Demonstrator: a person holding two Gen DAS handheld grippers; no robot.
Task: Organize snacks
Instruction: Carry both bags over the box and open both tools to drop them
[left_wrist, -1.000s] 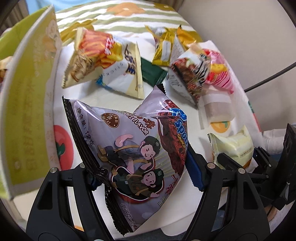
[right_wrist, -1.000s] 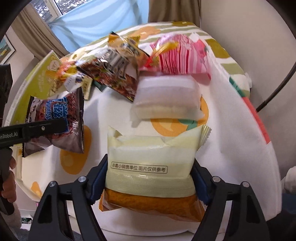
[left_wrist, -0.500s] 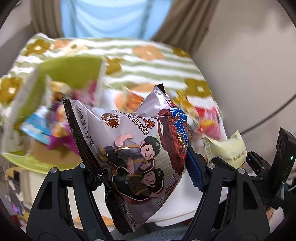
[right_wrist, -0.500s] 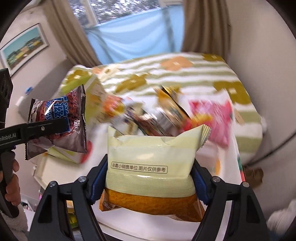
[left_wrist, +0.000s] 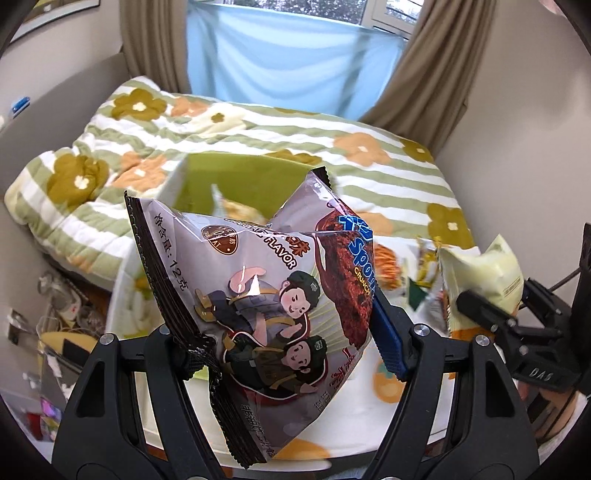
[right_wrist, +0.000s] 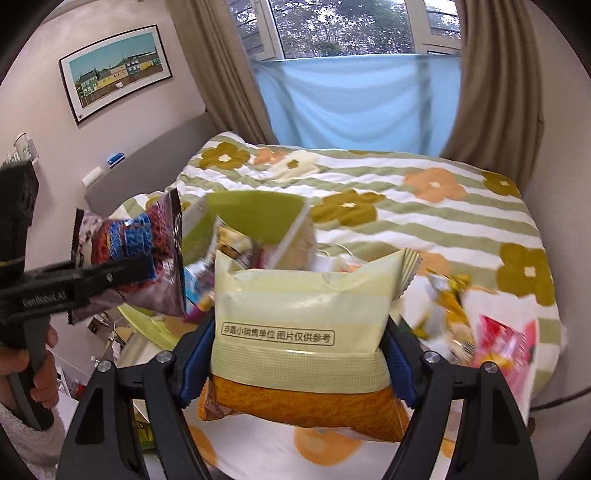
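My left gripper (left_wrist: 291, 354) is shut on a grey-purple chocolate snack bag (left_wrist: 266, 295) with cartoon soldiers, held up in the air. It also shows at the left of the right wrist view (right_wrist: 136, 254). My right gripper (right_wrist: 299, 362) is shut on a pale yellow and orange snack pack (right_wrist: 303, 332), also lifted; it shows at the right of the left wrist view (left_wrist: 487, 273). A green box (right_wrist: 255, 218) with several snacks inside stands behind both packs. More loose snacks (right_wrist: 502, 347) lie on the white fruit-print cloth (right_wrist: 325, 446) to the right.
A bed with a green-striped flowered quilt (right_wrist: 424, 206) lies beyond the table. Curtains and a blue sheet (right_wrist: 354, 99) hang at the window. Clutter sits on the floor at the left (left_wrist: 62, 306). A wall is close on the right.
Both grippers have risen and tilted up with their packs; the views swung from the tabletop to the bed and window. The green box now sits ahead of both.
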